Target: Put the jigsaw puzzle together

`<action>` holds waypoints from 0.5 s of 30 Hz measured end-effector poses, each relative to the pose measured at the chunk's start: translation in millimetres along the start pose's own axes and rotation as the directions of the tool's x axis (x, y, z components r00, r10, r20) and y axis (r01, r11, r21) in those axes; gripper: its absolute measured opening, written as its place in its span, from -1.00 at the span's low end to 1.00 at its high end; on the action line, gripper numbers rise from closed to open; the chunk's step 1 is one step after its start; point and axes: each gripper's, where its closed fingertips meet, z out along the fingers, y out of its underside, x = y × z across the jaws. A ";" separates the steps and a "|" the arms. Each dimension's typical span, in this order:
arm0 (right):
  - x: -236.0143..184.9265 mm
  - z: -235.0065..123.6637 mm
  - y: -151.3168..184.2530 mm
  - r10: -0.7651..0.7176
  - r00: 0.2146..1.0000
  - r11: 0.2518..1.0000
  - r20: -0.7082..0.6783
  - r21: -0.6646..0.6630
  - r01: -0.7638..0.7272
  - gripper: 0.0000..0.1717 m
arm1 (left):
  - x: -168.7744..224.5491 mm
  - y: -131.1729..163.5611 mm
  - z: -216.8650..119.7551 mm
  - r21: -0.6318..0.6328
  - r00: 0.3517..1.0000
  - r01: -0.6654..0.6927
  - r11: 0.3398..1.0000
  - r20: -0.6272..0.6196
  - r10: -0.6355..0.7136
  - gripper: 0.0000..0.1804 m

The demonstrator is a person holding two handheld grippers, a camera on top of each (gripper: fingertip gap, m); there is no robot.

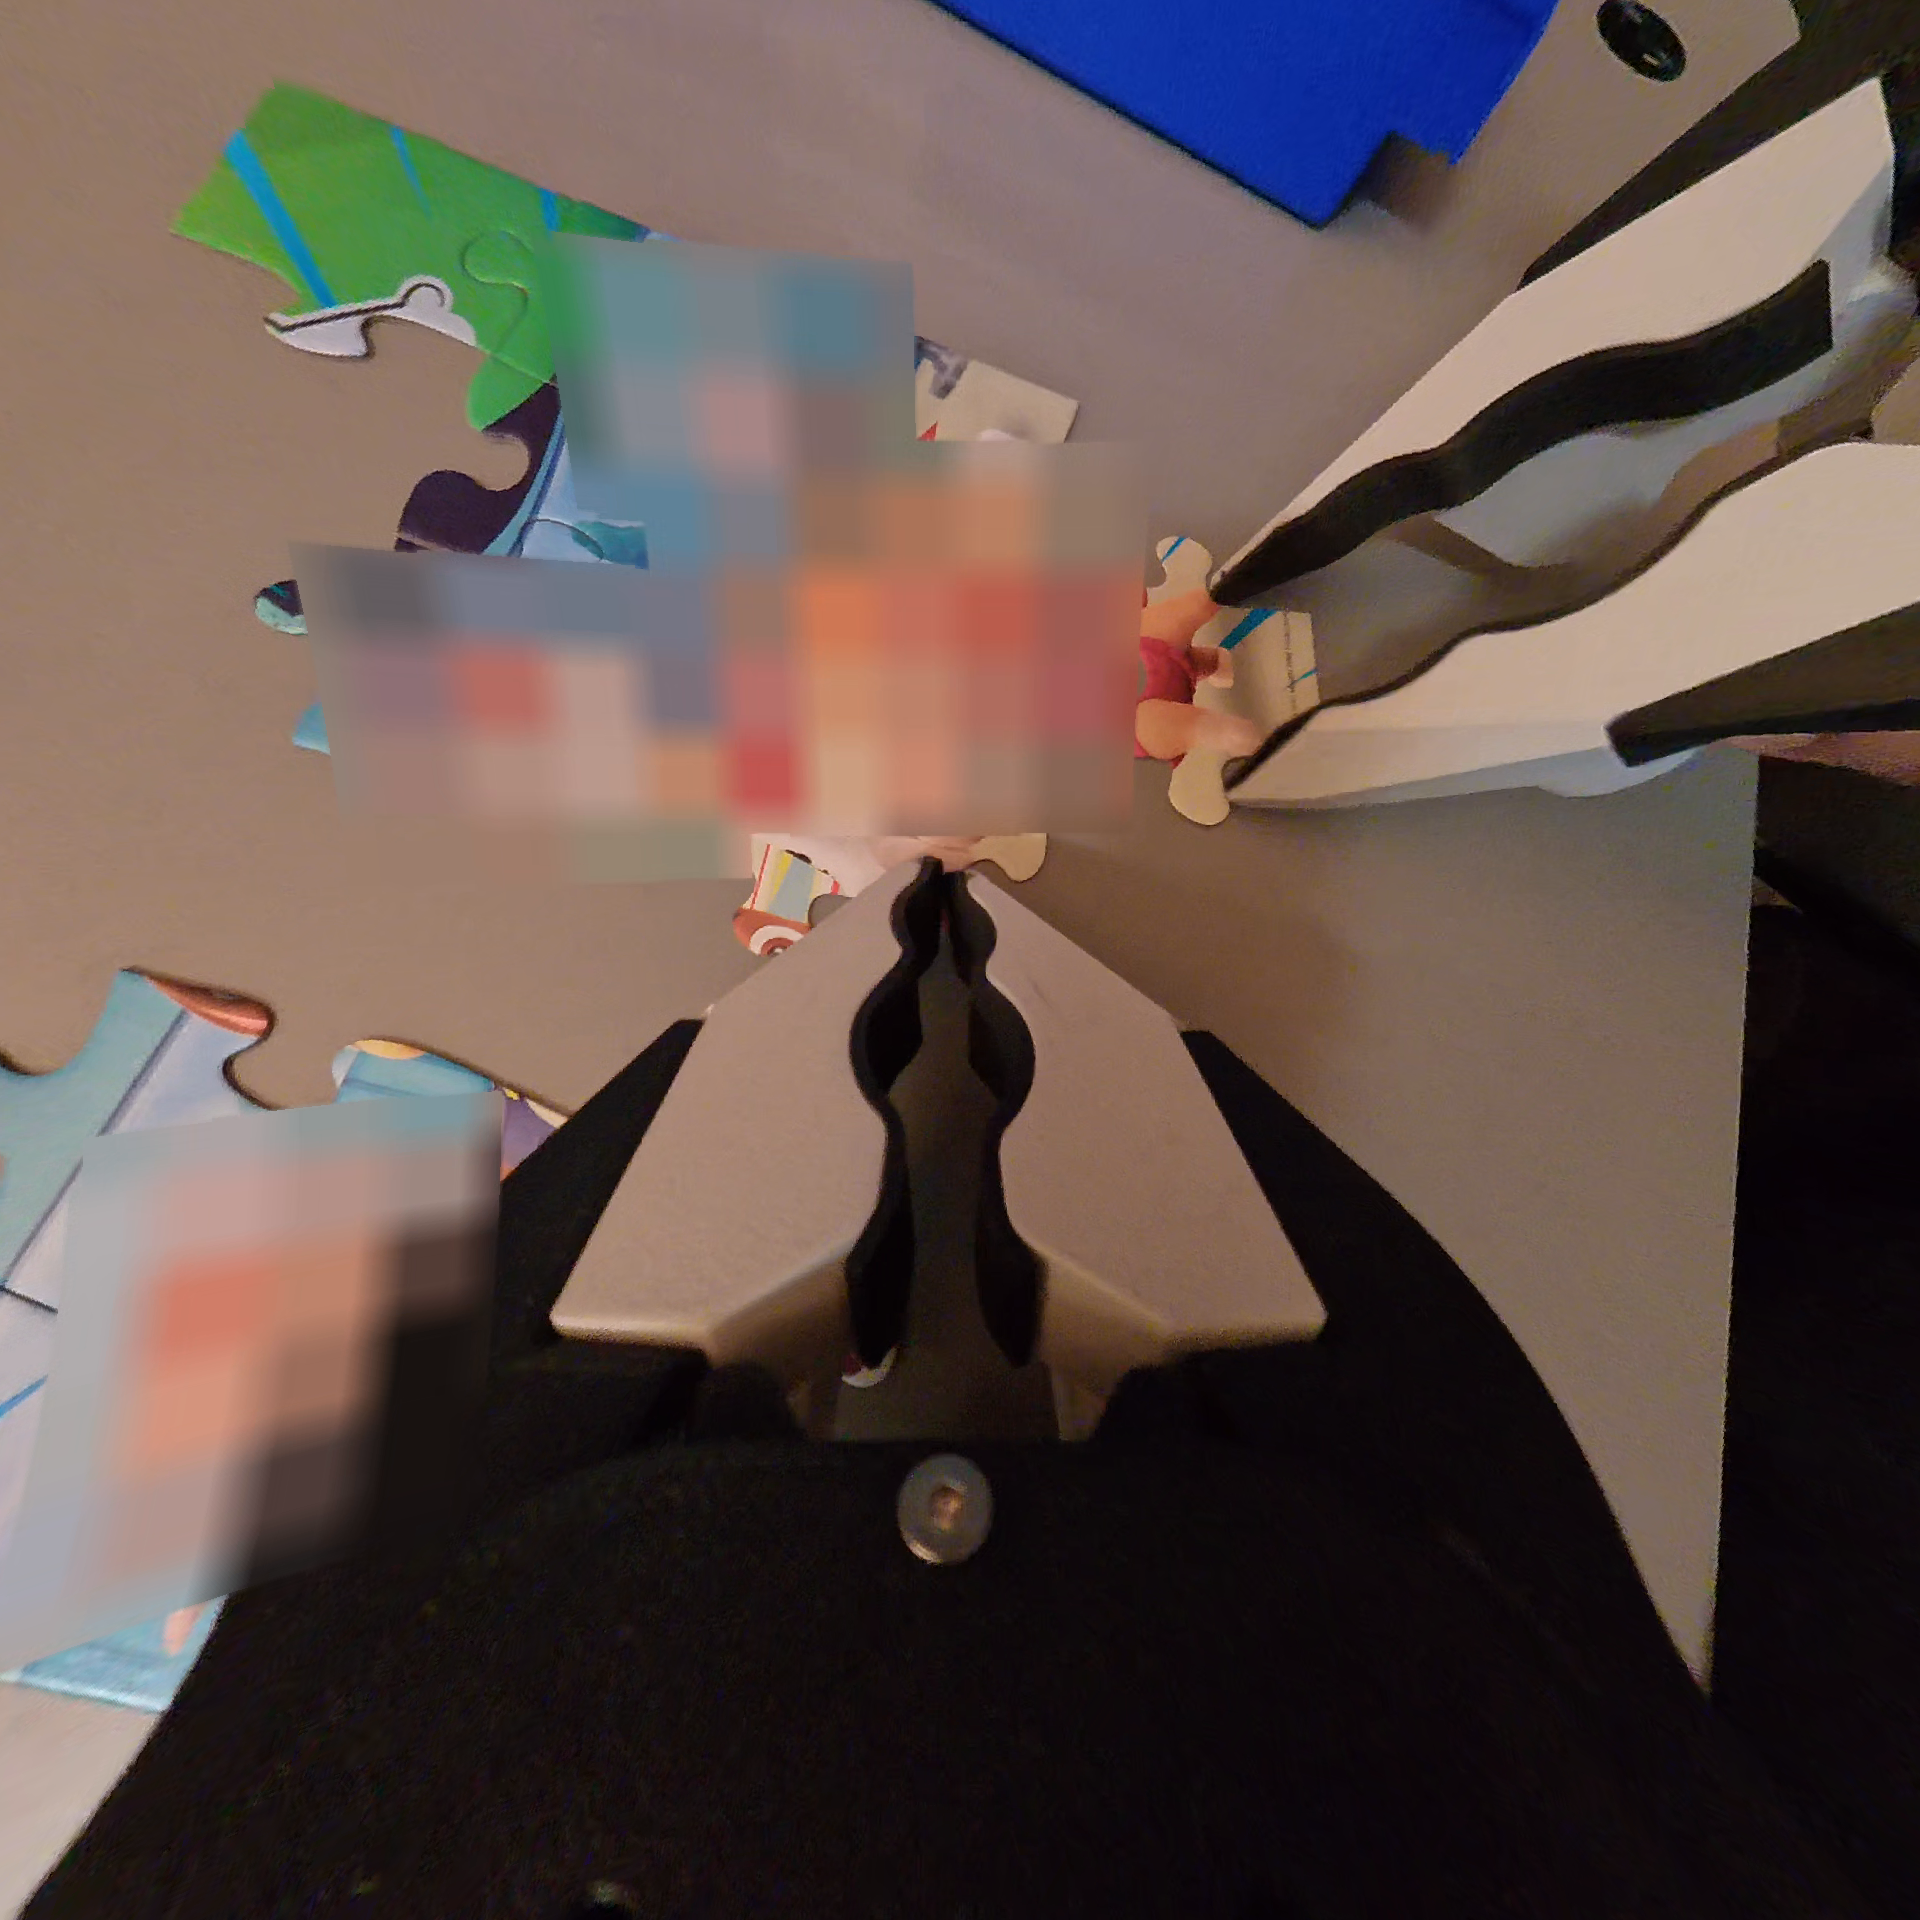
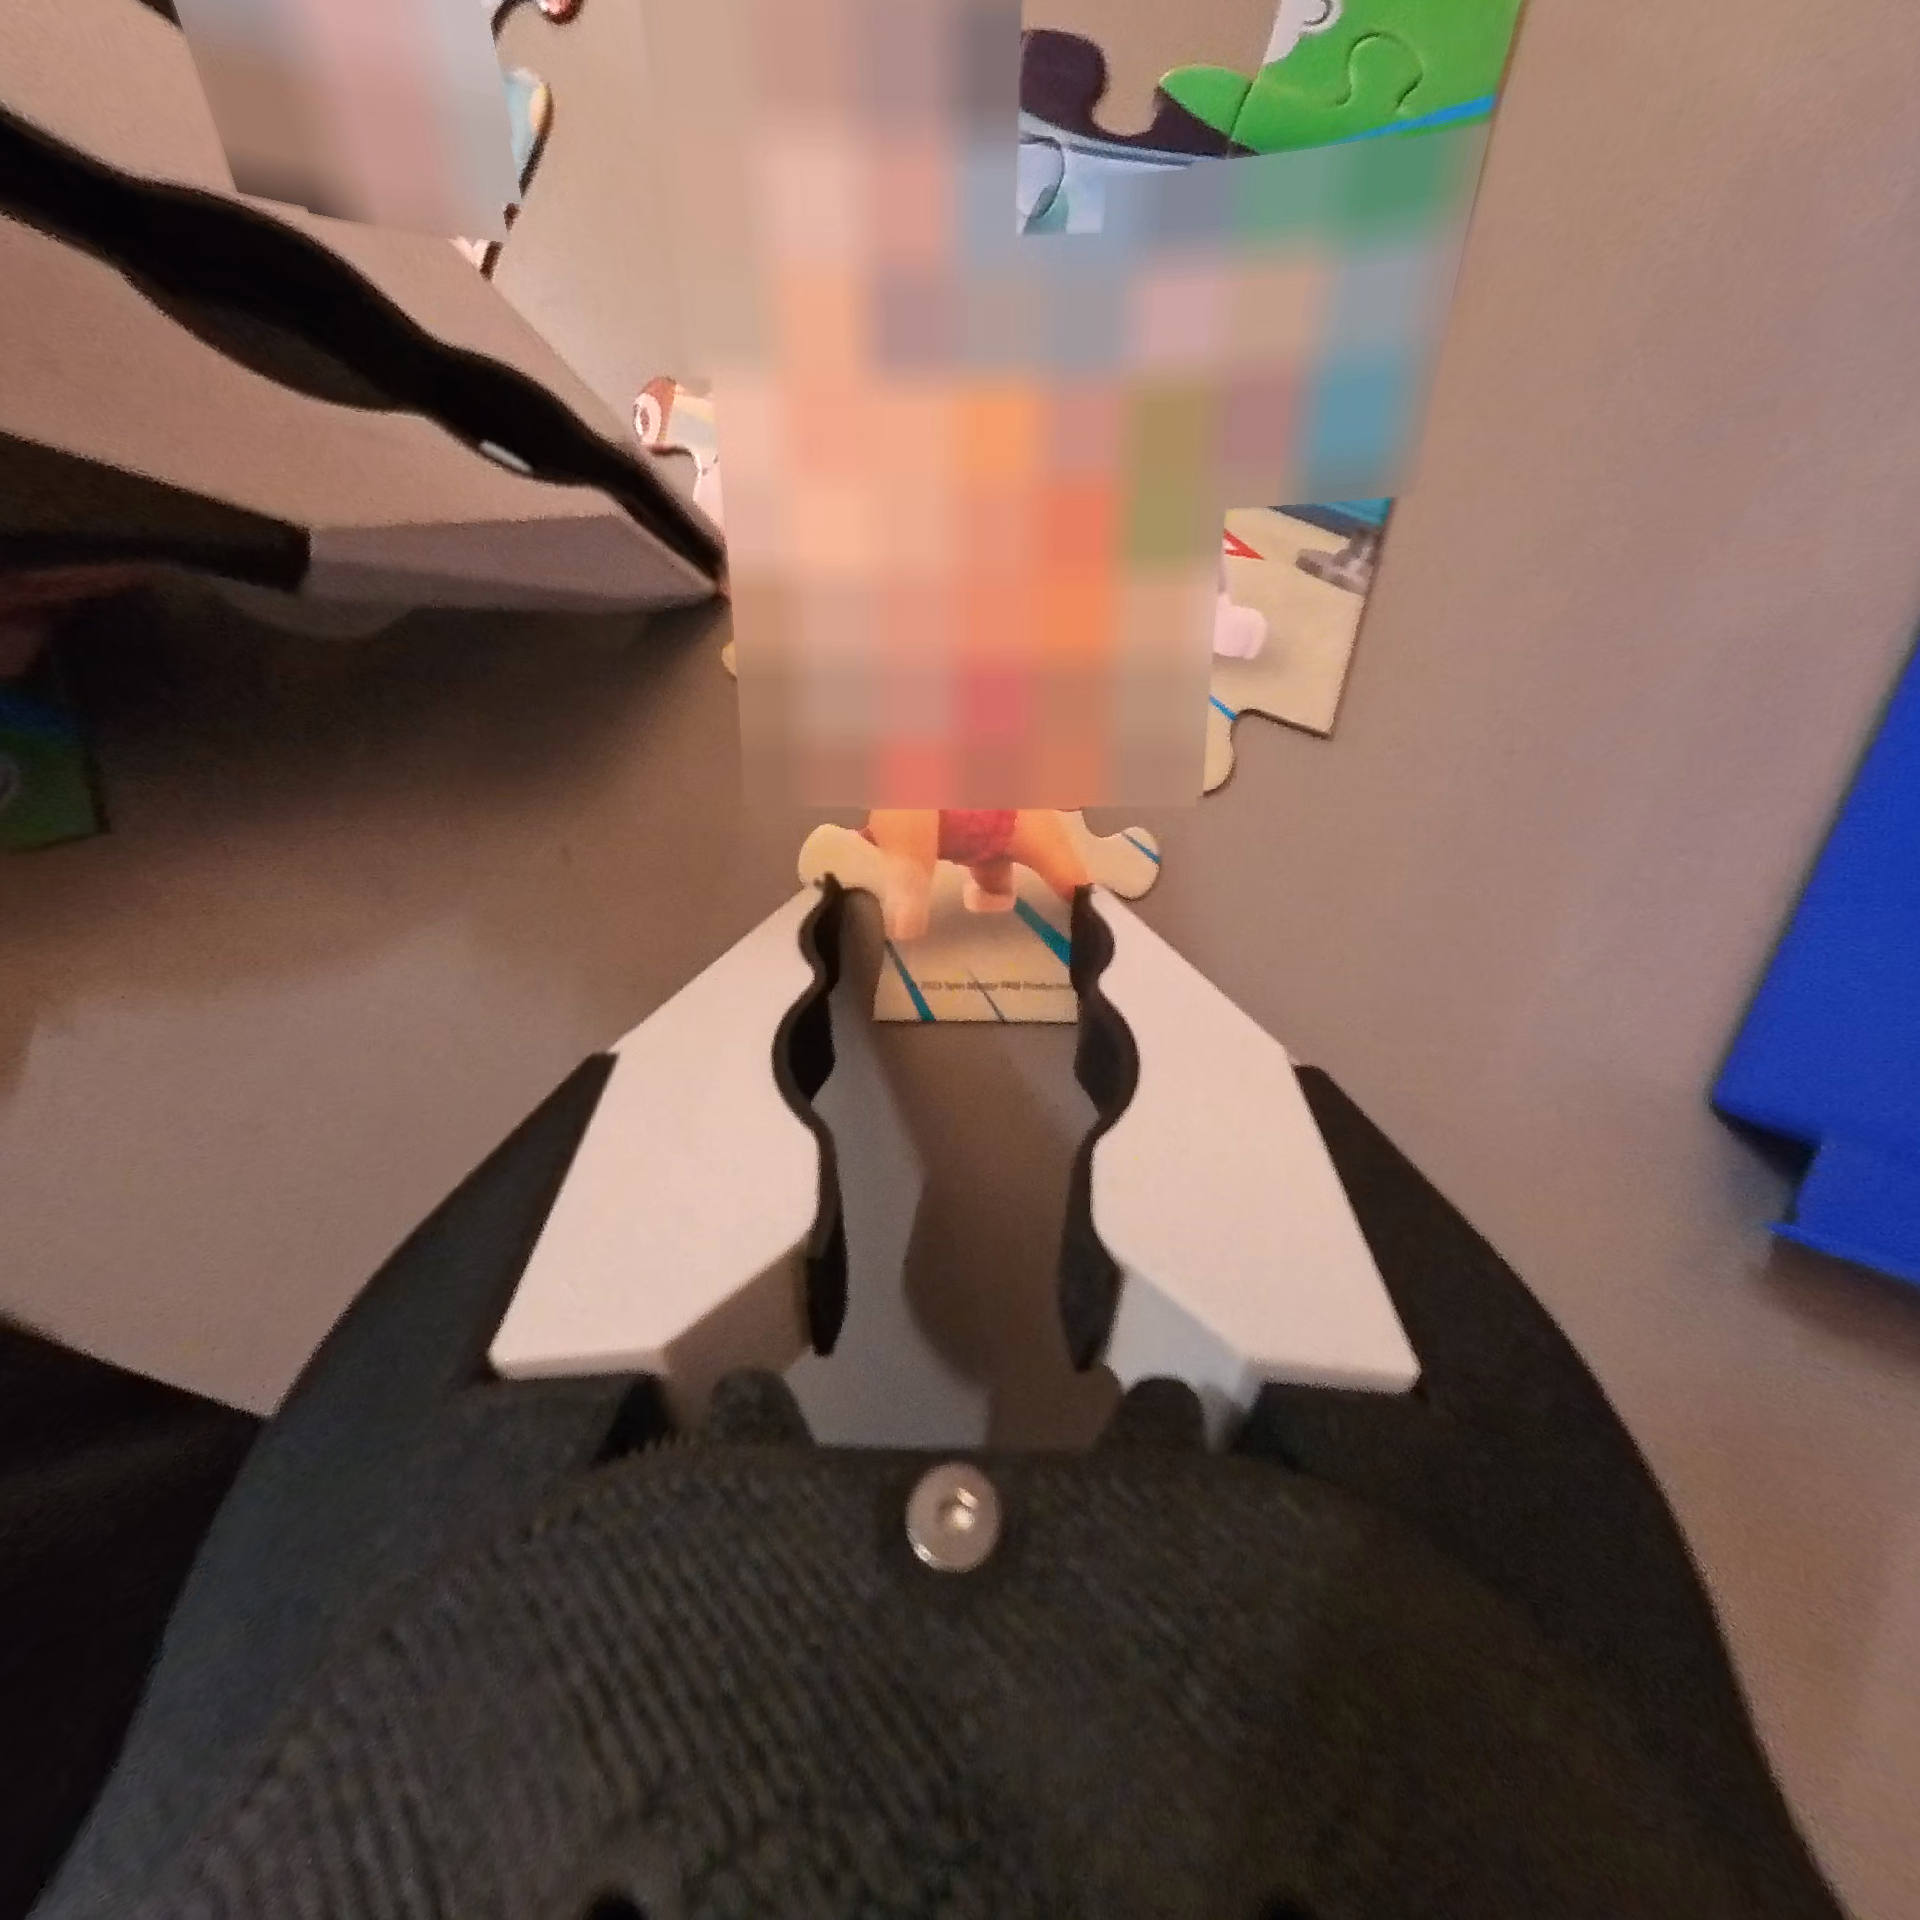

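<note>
Bench: grey matte bench point(image 2: 1558, 727), flat and bare between pieces; dim indoor light, dark drop past its edge at 3 o'clock in the left wrist view.
Left tool: left tool point(image 1: 940, 873) has its jaws closed tip to tip, resting at the near edge of a puzzle piece point(image 1: 790, 894) with striped and red print; whether cardboard is nipped between the tips I cannot tell.
Right tool: right tool point(image 2: 951, 899) stands open, its black pads astride a cream piece with blue lines point(image 2: 977, 966); the piece lies flat between them, nothing gripped.
Handling: pieces look thin, light, fairly stiff card with glossy faces, likely to slide on the bench and hard to lift flat. Best purchase is probably a straight edge or a tab, pinched across the thickness.
Assembled part: joined puzzle section point(image 2: 1340, 94), green and blue, at 12 o'clock beyond both tools.
Surroundings: blue flat tray point(image 2: 1829, 1039) at 3 o'clock of the right tool; loose light-blue pieces point(image 1: 94, 1101) at 9 o'clock of the left tool.
</note>
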 end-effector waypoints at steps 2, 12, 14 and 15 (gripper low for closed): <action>1.5 1.1 -1.3 0.007 1.000 1.000 -0.019 0.010 -0.007 -0.52 | 1.4 -0.1 0.6 0.000 1.000 0.004 1.000 -0.004 -0.004 -1.00; -2.2 -1.8 -8.2 0.001 1.000 1.000 0.023 0.002 -0.001 -0.43 | 6.5 1.0 0.7 -0.001 1.000 0.005 1.000 -0.020 -0.005 -1.00; -0.2 -0.6 -13.7 0.008 0.999 0.999 0.043 0.031 -0.009 -0.40 | 6.5 1.0 0.1 0.003 1.000 0.006 1.000 -0.020 -0.006 -1.00; 1.3 -0.9 -16.2 0.009 0.999 0.999 0.051 0.046 -0.011 -0.41 | 6.6 0.8 -0.6 0.007 1.000 0.005 1.000 -0.020 -0.005 -0.99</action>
